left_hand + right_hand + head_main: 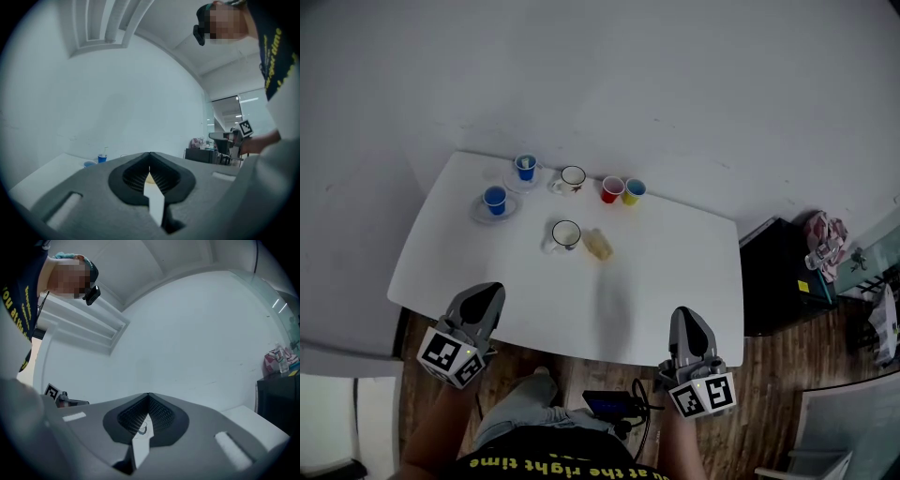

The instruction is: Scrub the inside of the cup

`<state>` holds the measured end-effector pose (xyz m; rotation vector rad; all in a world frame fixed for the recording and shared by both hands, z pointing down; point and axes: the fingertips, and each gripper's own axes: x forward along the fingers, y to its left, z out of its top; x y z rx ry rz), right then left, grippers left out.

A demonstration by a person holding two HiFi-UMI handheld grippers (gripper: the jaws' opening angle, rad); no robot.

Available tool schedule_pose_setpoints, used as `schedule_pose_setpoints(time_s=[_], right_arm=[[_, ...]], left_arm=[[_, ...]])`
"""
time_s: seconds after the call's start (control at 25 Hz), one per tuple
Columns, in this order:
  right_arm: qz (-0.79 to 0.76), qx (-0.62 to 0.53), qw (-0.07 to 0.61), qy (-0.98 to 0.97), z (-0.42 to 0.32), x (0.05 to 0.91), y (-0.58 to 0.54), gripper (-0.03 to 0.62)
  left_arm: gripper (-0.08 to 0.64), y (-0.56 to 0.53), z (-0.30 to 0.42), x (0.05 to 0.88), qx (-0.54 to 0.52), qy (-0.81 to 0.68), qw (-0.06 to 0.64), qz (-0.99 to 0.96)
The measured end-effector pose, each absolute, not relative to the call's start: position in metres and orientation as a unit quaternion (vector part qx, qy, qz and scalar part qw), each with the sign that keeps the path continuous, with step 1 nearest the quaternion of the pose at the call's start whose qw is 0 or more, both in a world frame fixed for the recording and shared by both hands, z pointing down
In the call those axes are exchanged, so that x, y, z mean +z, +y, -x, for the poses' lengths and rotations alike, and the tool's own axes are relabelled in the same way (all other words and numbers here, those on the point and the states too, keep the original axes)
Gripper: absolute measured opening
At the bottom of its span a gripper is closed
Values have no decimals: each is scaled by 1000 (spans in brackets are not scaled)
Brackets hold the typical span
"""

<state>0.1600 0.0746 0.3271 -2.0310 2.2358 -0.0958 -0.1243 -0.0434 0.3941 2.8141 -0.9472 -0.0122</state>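
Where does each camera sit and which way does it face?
Head view: on the head, looking steeply down at the table and cups; shows left gripper, right gripper, forearms.
Left gripper view: on that gripper, level along its shut jaws toward the wall; shows the torso.
Right gripper view: likewise; torso at left.
Shared: each gripper view catches the other gripper.

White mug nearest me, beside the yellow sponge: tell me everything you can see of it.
The white mug has a thin dark rim and a handle at its lower left in the head view. It stands upright, mouth up, on the white table, about mid-table. A yellowish sponge lies just to its right; whether they touch is unclear. Its inside looks pale, but it is too small to judge any dirt. Nothing holds it.
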Motion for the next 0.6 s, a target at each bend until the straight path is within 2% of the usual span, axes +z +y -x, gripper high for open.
schedule_pose_setpoints(time_s=[0.6], right_arm=[[670,-46,57,739,-171,337,27,6]], left_arm=[[3,-83,103,405,9,-308,92,-947]])
